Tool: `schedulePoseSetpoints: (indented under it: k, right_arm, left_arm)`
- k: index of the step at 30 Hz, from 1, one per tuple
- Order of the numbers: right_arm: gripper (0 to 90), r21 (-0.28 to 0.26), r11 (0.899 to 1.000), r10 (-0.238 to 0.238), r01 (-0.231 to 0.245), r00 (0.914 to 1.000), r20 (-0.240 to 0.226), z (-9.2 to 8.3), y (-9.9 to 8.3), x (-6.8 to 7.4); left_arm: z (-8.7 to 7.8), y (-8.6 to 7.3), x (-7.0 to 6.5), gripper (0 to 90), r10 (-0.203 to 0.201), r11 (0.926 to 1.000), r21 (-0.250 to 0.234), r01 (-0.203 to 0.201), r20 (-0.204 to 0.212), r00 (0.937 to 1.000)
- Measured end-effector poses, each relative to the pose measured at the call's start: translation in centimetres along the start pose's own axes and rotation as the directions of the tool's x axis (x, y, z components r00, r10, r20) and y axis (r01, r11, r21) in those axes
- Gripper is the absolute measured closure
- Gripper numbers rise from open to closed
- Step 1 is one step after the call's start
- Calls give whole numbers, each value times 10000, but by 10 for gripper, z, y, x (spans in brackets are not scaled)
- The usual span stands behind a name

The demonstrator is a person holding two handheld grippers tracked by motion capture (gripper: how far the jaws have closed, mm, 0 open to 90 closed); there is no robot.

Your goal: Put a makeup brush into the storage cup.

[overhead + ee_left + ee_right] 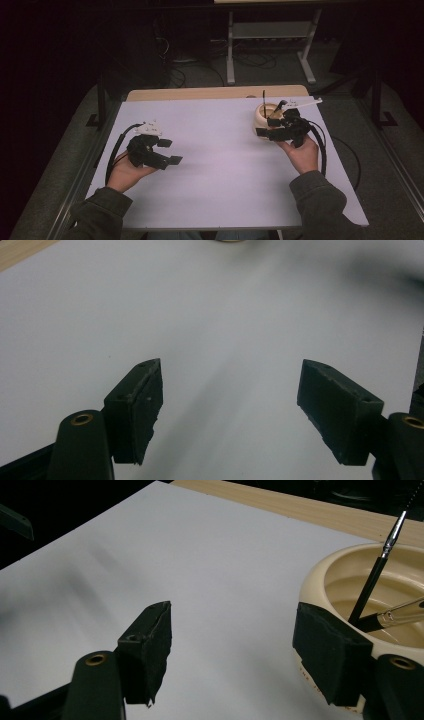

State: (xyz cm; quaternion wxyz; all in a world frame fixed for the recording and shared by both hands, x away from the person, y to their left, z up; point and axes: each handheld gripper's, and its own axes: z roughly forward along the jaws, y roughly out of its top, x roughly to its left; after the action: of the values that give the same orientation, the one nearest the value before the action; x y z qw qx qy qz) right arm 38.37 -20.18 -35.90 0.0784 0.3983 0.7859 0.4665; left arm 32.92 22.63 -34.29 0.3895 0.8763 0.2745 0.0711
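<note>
The cream round ceramic bowl [350, 587] stands at the far right of the white table sheet [220, 150], holding two thin black-handled brushes [372, 587]. The right gripper [240, 645] is open just beside the bowl; the red lettering on the bowl wall is unreadable. The left gripper [230, 405] is open over bare sheet, gripping nothing.

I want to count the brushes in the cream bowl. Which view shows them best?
The right gripper view: the bowl is close, with two brushes leaning inside. The high view shows the bowl small, partly behind the right hand-held gripper. The left gripper view catches just a sliver of its base at the top edge.
</note>
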Motion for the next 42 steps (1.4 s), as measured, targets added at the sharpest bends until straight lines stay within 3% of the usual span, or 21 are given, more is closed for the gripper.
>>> schedulePoseSetpoints:
  k: [23,28,29,42]
  right_arm:
    - [306,18,9999,-150,150,9999,6,-5,-13,7]
    - [303,62,10000,-73,73,10000,30,-6,-17,8]
    - [302,35,9999,-97,97,9999,28,-6,-18,8]
    - [299,79,9999,-67,67,10000,18,-8,-28,12]
  left_arm:
    - [-2,-7,0,253,-131,9999,-103,129,-143,9998]
    - [-2,-11,-1,246,-323,9993,-188,319,-200,9993]
    - [-3,-11,1,244,-175,9998,-102,173,-241,9996]
    - [-5,-19,-2,224,-448,9988,-222,439,-413,9981]
